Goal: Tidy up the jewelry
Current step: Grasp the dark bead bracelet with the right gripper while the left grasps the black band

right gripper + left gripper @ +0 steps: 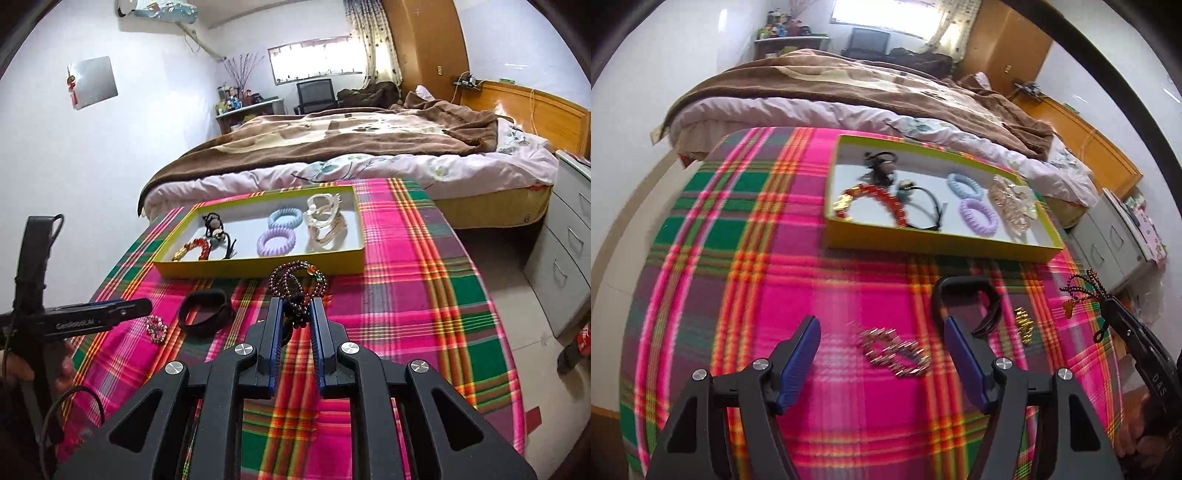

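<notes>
Right wrist view: right gripper (295, 308) fingers are pinching a dark beaded necklace (299, 284); left gripper (881, 341) fingers are standing spread, a silver bracelet (895, 350) lying between them.

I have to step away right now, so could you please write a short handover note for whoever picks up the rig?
Right tool: shut on the dark beaded bracelet, lifted off the cloth.
Left tool: open, empty, hovering over the silver bracelet.
Green tray: already holds the red bead bracelet, blue and purple coil ties and clear bangles.
Left on the plaid cloth: silver bracelet, black band, small gold piece.
Next, probably: tray the beads.
</notes>
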